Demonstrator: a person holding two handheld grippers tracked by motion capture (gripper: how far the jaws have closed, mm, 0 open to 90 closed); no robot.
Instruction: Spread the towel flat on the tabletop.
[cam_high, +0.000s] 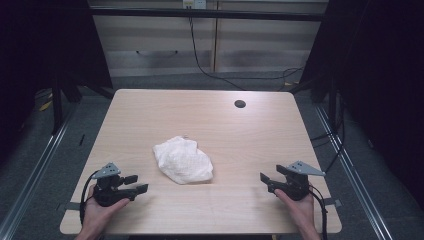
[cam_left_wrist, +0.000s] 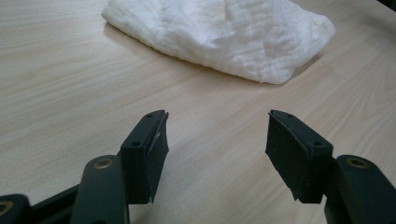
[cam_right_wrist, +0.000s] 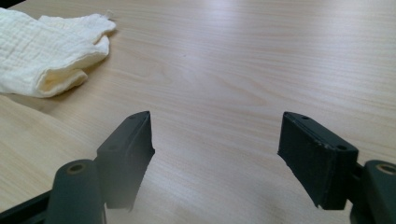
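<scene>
— High view: what is seen of the white cloth (cam_high: 183, 160)?
— It is crumpled mid-table (cam_high: 150, 107), between the left gripper (cam_high: 136, 184) and the right gripper (cam_high: 265, 179); both are held apart from it, jaws spread and empty.
— What could be spoiled?
— One layer alone might be pinched, so the heap would be dragged.

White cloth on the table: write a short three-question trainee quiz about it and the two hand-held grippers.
1. True or false: the left hand-held gripper holds the cloth.
2. Which hand-held gripper is nearer the cloth in the high view? A) left B) right
3. Fill in: the cloth lies crumpled on the ___.

Key: 1 false, its jaws are open with nothing between them; 2 A; 3 table.
</scene>
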